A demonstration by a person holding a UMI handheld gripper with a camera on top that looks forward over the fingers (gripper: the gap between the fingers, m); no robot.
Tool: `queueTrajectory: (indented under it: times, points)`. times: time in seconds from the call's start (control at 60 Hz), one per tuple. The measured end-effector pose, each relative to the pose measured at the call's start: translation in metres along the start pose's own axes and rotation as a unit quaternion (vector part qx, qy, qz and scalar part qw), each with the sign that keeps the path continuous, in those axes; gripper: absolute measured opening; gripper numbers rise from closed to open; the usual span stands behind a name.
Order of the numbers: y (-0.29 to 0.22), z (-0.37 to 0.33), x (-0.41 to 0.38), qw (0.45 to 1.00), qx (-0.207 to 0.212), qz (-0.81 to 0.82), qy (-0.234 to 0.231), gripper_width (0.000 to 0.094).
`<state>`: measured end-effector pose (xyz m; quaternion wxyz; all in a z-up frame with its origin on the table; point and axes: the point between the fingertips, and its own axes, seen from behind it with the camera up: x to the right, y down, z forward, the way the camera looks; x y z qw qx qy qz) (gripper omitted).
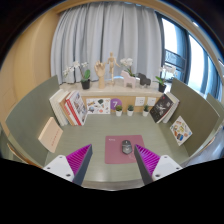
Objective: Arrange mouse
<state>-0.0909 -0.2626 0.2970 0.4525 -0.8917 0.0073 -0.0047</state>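
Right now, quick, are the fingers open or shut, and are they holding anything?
Gripper: fingers open, holding nothing. The mouse lies on its mouse pad just ahead, between the fingers, untouched.

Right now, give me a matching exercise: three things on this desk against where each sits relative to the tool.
Things:
1. mouse
2. mat
3. books

Places:
A. standing far beyond the tool, near the desk's back
B. on the mat, just ahead of the open fingers
C. flat on the desk, under the mouse

Pairs: 1-B, 2-C, 3-A
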Motion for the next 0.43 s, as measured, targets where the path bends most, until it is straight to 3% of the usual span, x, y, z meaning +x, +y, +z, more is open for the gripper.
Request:
queueTrajectory:
  times: [0.183, 0.433]
  points:
    - [0.019, -0.036, -0.011, 1.0, -0.003, -0.016, 0.001, 0.085]
    - [0.006, -0.06, -0.021, 1.0, 0.025, -0.008, -0.011, 0.0849]
